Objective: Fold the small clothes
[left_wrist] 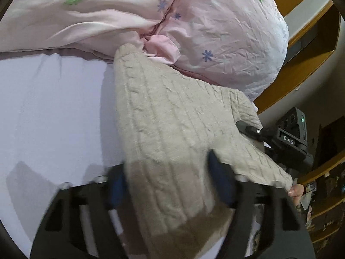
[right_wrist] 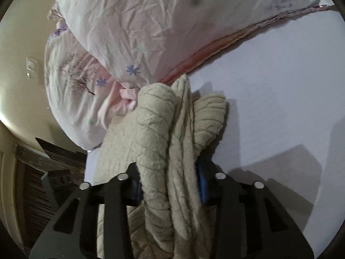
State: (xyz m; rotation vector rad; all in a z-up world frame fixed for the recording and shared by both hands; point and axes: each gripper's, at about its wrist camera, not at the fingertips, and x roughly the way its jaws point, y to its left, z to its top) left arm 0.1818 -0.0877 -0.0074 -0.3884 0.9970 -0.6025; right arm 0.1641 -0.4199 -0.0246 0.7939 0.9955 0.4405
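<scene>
A beige cable-knit sweater (left_wrist: 163, 116) is held up over the white bed sheet (left_wrist: 54, 112). My left gripper (left_wrist: 170, 181) is shut on a wide fold of it, the knit bunched between the blue pads. My right gripper (right_wrist: 170, 179) is shut on another bunched part of the sweater (right_wrist: 172, 129), which hangs in thick folds between its fingers. The right gripper also shows in the left wrist view (left_wrist: 278, 138), at the sweater's right edge. The sweater's far end touches the pink pillows.
Pink floral pillows (left_wrist: 194, 32) lie at the head of the bed, also in the right wrist view (right_wrist: 133, 34). Wooden shelves (left_wrist: 308, 49) stand beyond the bed's right side. The white sheet (right_wrist: 280, 86) stretches to the right.
</scene>
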